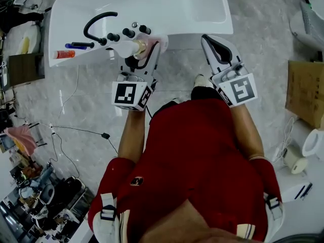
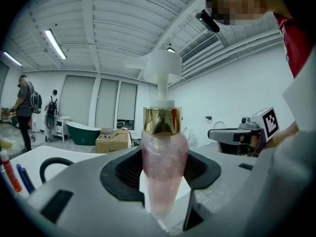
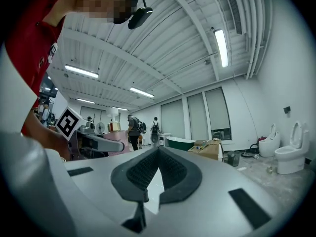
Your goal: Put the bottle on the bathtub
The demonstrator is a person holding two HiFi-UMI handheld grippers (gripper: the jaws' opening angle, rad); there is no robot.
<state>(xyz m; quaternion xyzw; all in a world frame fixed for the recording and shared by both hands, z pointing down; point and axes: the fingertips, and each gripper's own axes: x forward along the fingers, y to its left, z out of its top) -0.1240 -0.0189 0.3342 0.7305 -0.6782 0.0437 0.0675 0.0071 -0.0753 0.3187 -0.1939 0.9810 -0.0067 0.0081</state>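
Observation:
A pink bottle [image 1: 153, 43] with a gold collar and a white pump head lies sideways in the head view, over the near rim of the white bathtub [image 1: 167, 4]. My left gripper [image 1: 148, 51] is shut on its body. In the left gripper view the bottle [image 2: 164, 164] stands between the dark pads, pump end away from me. My right gripper [image 1: 209, 40] is to the right, by the tub's near edge. Its jaws are shut with nothing between them, as the right gripper [image 3: 156, 155] shows in its own view.
On the tub rim are a black curved faucet handle [image 1: 95, 22], several black knobs [image 1: 129, 33], a red tube and blue pens [image 1: 66, 53]. A cardboard box [image 1: 305, 92] and cables [image 1: 76, 130] lie on the marble floor. A toilet [image 3: 290, 153] stands at the right.

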